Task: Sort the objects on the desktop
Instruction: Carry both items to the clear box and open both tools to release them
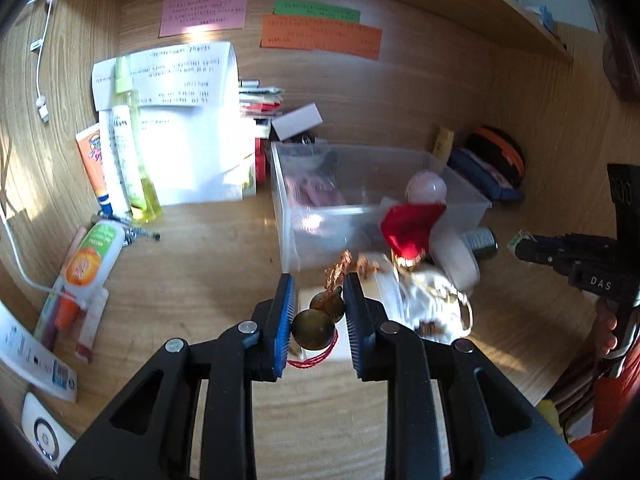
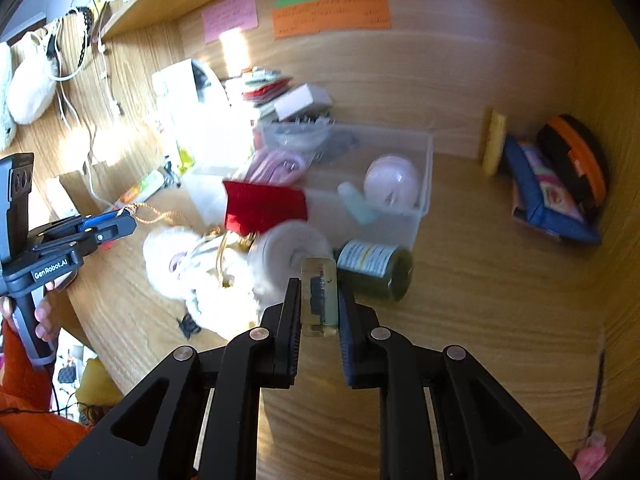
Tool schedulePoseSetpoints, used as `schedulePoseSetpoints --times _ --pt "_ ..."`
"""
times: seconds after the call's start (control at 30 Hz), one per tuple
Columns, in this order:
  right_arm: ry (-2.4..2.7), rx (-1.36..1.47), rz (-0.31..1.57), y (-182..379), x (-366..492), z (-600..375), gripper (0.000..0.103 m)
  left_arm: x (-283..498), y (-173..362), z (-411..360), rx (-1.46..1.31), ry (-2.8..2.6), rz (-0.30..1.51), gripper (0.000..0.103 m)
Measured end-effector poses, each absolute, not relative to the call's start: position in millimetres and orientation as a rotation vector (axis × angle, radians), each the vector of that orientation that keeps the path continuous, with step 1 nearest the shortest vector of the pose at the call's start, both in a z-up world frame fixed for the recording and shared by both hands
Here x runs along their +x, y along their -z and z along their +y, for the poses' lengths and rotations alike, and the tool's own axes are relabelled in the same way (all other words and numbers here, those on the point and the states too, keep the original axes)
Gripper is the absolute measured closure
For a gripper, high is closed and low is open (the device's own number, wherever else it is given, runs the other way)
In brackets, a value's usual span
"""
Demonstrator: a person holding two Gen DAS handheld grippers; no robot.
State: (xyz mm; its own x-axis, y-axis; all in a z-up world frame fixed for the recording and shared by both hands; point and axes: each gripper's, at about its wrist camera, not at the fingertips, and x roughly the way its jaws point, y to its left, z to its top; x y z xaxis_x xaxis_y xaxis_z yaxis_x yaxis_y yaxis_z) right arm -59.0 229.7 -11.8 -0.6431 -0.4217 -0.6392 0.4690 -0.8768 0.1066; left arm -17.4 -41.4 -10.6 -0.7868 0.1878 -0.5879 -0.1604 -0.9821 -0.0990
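Both claws grip small things above the wooden desk (image 2: 480, 320), just short of the clear plastic bin (image 1: 280, 184).

Left gripper (image 1: 320, 312) pinches a brown gourd-shaped charm (image 1: 320, 316) between its blue pads, the charm's long axis running forward along the fingers, small bulb ahead, gold cord (image 1: 340, 266) trailing toward the bin and red cord (image 1: 316, 360) hanging behind. Right gripper (image 2: 319, 300) is pressed onto a clear rectangular block (image 2: 319, 296) with a dark inclusion, standing lengthwise along the fingers and poking out past the tips. Beyond it a dark green jar (image 2: 374, 270) lies on its side against the bin's front wall, beside a white fluffy doll (image 2: 192, 272) and a red pouch (image 2: 264, 206). Inside the bin sit a pale pink ball (image 2: 392, 180), a small teal bottle (image 2: 356, 202) and pink cables (image 2: 276, 166).
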Motion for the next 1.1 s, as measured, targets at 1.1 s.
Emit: schedulePoseSetpoints --times 1.1 --pt "2.487 0.858 0.077 -20.0 -148.3 225.2 0.088 -131.2 -7.6 -30.8 -0.897 -2.763 -0.092 0.079"
